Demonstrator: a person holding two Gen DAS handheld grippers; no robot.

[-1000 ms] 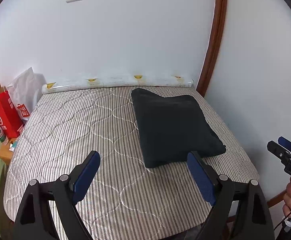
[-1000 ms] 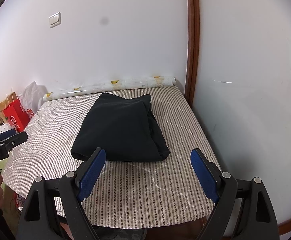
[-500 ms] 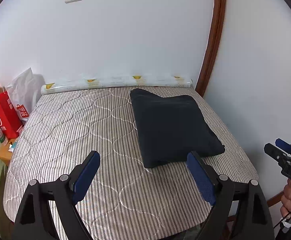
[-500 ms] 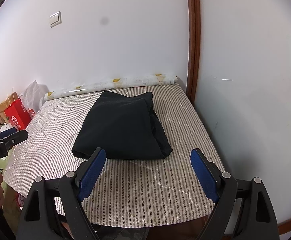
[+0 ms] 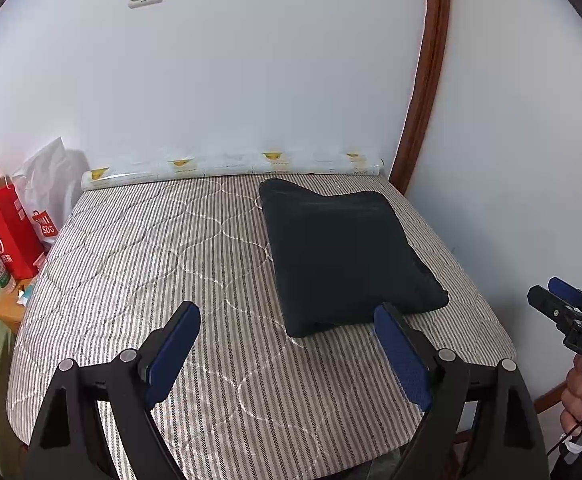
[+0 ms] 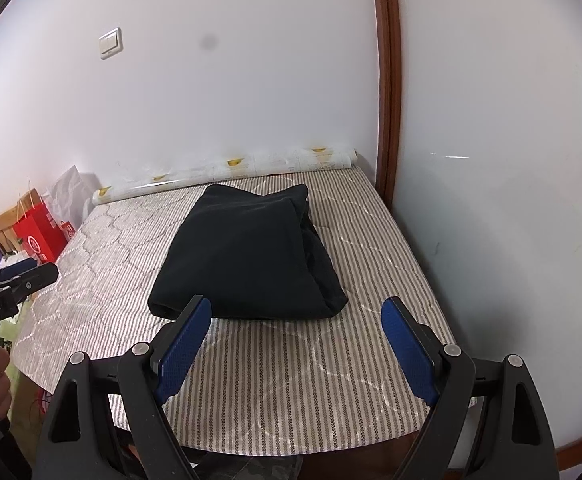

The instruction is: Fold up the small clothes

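A dark navy garment [image 5: 347,252] lies folded in a thick rectangle on the striped quilted mattress [image 5: 151,264], toward its right side; it also shows in the right wrist view [image 6: 247,256]. My left gripper [image 5: 287,316] is open and empty, held above the mattress's near edge, short of the garment. My right gripper [image 6: 295,312] is open and empty, just short of the garment's near edge. Each gripper shows at the edge of the other's view, the right one [image 5: 563,300] and the left one [image 6: 27,272].
A rolled printed sheet [image 5: 231,166] lies along the back wall. Red shopping bags [image 5: 3,232] and a white bag [image 5: 47,184] stand left of the mattress. A wooden door frame [image 5: 423,80] rises at the back right, with a white wall [image 6: 511,200] close on the right.
Both grippers have drifted slightly, so the garment sits a little lower and nearer in both views. The jaws stay open and the garment has not moved.
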